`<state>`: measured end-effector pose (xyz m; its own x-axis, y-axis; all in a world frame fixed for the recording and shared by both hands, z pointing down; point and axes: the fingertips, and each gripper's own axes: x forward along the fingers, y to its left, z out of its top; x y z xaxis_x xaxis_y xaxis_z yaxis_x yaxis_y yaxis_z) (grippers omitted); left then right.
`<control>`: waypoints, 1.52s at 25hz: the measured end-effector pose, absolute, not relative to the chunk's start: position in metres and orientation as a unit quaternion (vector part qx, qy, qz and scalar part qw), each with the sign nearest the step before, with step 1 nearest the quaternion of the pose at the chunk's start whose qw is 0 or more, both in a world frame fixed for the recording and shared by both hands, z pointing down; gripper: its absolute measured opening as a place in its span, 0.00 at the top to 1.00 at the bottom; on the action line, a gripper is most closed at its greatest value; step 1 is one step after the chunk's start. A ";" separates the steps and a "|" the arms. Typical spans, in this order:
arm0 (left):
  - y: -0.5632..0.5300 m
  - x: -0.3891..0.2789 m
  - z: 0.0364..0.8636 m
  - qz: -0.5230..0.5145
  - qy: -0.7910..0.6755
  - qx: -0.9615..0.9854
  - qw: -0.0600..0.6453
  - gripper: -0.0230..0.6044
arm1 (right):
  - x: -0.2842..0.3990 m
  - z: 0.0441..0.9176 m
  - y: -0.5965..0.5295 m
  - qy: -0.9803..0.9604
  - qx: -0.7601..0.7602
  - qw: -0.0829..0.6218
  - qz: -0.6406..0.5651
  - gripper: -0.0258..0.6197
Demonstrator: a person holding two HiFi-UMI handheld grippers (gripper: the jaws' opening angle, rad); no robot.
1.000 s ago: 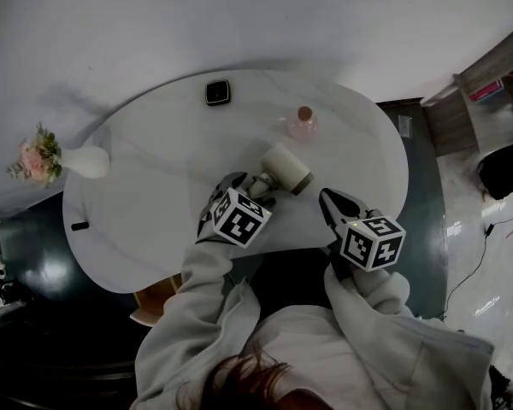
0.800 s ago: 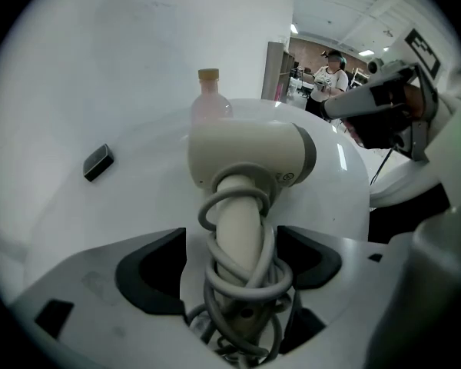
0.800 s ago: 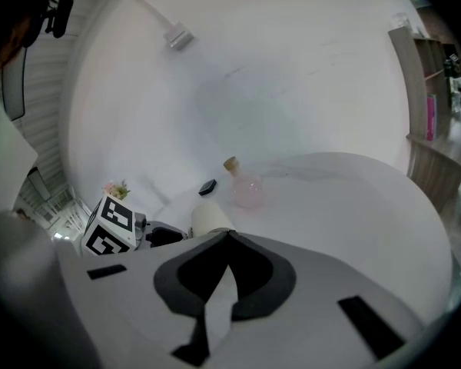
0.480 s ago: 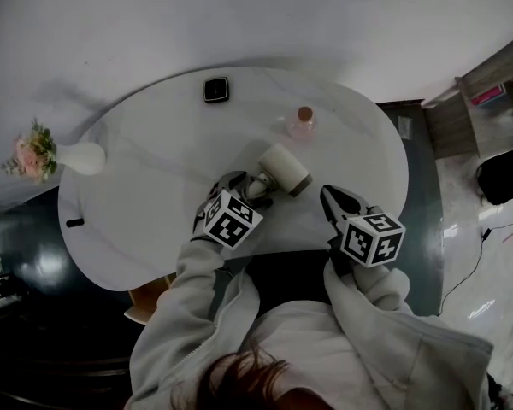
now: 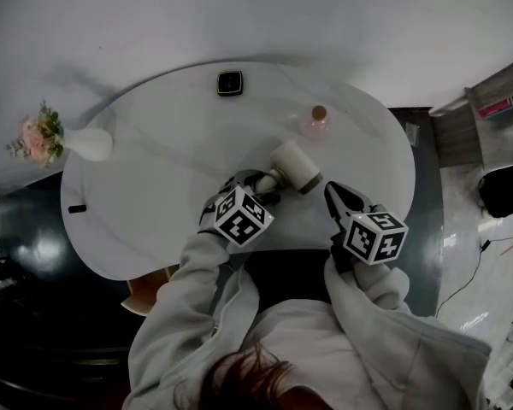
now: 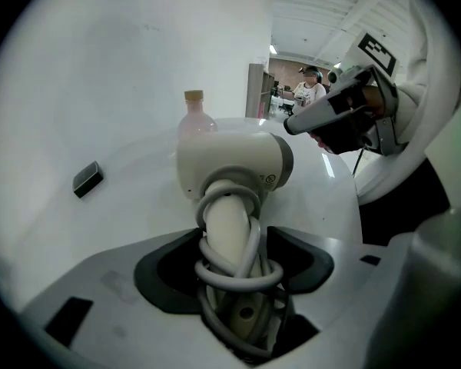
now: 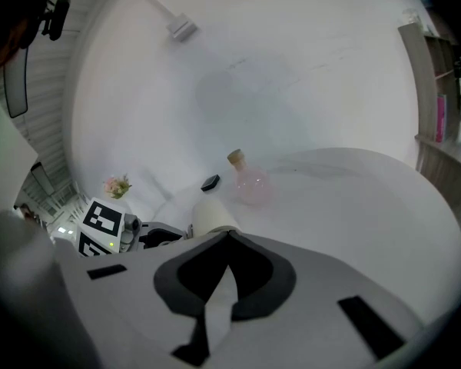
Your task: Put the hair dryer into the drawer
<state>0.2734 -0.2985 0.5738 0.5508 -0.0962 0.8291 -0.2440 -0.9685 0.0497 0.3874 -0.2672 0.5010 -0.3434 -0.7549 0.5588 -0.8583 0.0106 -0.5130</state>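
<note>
The cream hair dryer (image 5: 295,167) lies on the white oval table (image 5: 154,195), its grey cord wound round its handle. My left gripper (image 5: 261,186) is at the handle. In the left gripper view the handle and cord (image 6: 230,237) lie between the jaws of my left gripper (image 6: 230,260), which are closing, with a little room still showing beside the handle. My right gripper (image 5: 333,196) hovers just right of the dryer with its tips together and nothing in them. In the right gripper view the dryer's barrel (image 7: 213,215) shows just past the tips of my right gripper (image 7: 229,235).
A round pink bottle (image 5: 316,122) with a cork stands behind the dryer. A small black square thing (image 5: 230,82) lies near the far edge. A white vase with flowers (image 5: 68,143) stands at the left end. Dark floor surrounds the table, and a brown thing (image 5: 154,284) shows under its near edge.
My left gripper has turned a little at the dryer's handle. The right gripper and the dryer have stayed where they were.
</note>
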 end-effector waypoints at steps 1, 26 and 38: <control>-0.301 0.273 0.572 0.455 -0.108 0.880 0.084 0.54 | 0.388 0.500 -0.267 -0.708 0.571 0.061 0.412 0.88; -0.288 0.201 0.517 0.275 -0.271 0.908 0.166 0.55 | 0.317 0.487 -0.267 -0.736 0.541 0.076 0.401 0.88; -0.268 0.129 0.503 0.243 -0.341 0.888 0.187 0.55 | 0.248 0.480 -0.268 -0.773 0.488 0.108 0.390 0.88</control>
